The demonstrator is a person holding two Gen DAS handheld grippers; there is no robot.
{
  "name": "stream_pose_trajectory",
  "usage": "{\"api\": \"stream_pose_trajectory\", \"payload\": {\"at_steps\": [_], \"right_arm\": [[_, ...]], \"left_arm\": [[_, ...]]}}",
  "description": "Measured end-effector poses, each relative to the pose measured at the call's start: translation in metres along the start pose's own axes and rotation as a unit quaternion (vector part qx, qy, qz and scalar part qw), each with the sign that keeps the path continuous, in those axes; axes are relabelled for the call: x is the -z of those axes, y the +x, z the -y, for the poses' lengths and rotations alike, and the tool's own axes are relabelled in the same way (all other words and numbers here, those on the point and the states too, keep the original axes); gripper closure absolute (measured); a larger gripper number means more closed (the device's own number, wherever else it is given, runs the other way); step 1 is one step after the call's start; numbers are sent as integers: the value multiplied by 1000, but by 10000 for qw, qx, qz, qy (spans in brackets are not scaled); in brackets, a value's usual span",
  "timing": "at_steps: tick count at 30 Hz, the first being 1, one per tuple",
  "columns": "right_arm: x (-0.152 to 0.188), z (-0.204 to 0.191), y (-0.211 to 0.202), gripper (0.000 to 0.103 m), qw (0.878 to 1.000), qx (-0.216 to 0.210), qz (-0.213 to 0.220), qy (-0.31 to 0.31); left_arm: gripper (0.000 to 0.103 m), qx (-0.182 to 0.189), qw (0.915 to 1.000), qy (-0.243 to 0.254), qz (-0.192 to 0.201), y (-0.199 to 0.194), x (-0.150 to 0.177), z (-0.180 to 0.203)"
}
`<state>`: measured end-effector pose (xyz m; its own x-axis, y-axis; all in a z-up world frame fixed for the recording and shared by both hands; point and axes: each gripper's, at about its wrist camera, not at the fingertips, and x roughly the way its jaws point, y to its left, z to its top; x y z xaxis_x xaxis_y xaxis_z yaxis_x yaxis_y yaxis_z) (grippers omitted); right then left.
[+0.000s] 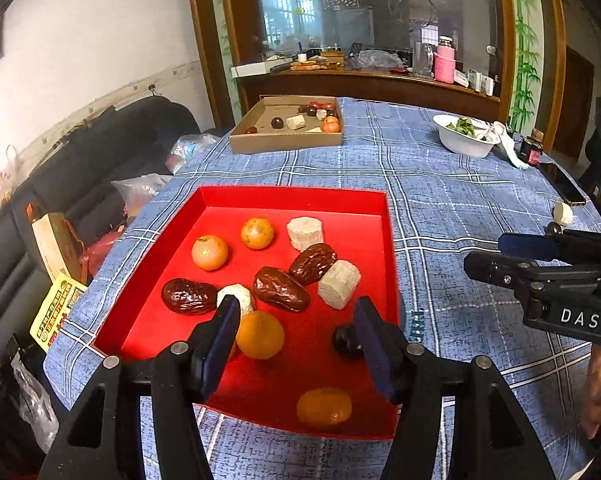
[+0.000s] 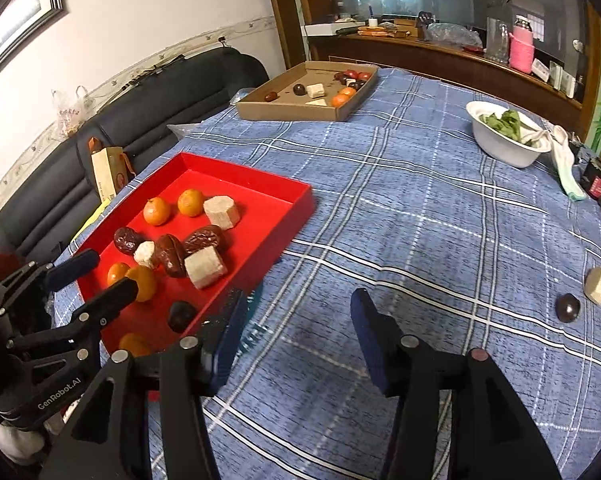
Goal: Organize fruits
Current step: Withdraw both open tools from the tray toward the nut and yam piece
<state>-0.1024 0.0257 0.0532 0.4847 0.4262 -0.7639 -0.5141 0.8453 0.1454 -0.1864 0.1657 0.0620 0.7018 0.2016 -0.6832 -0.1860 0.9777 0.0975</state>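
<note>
Blue pads of the left claw (image 1: 296,320) stand apart over the near part of the red tray (image 1: 388,240), with nothing pressed between them. An orange (image 1: 259,335) lies just past the left pad, a small dark round fruit (image 1: 346,341) sits against the inner side of the right pad, and another orange (image 1: 324,408) rests below the gap, by the tray's near wall. Beyond the fingertips lie three wrinkled brown dates (image 1: 280,289), three pale chunky pieces (image 1: 339,284) and two more oranges (image 1: 210,252).

To the right of the tray, the right claw (image 2: 296,310) hangs over the bare blue checked tablecloth (image 2: 420,240), jaws apart and empty; its left pad is beside the tray's corner. Off to its right, well apart from it, a dark round fruit (image 2: 567,308) and a pale chunk (image 2: 599,285) lie close together on the cloth.

Farther ahead of both claws, a brown cardboard tray (image 2: 292,112) at the far edge of the table holds more mixed fruit. A white bowl (image 2: 500,144) with green leaves sits far to the right.
</note>
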Motion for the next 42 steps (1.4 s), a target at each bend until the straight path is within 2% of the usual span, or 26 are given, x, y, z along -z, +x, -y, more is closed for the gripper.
{"api": "stream_pose_trajectory", "payload": {"at_steps": [16,24,30,36,42], "right_arm": [[24,49,-14,50,9987,108,15,495],[47,102,-33,50,9939,289,33,1067],[75,153,-61,50,9849,698,85,1579],[96,212,-88,49,9670,946,218,2354],[90,242,-99,49,9569,994,390,2702]], "left_arm": [[40,21,9995,293,-104,3,-1,25],[40,342,9986,344,-211,5,-3,38],[37,750,9962,308,-332,10,-3,51],[37,1128,9924,322,-359,9,-3,65],[37,1241,9903,424,-465,11,-3,81]]}}
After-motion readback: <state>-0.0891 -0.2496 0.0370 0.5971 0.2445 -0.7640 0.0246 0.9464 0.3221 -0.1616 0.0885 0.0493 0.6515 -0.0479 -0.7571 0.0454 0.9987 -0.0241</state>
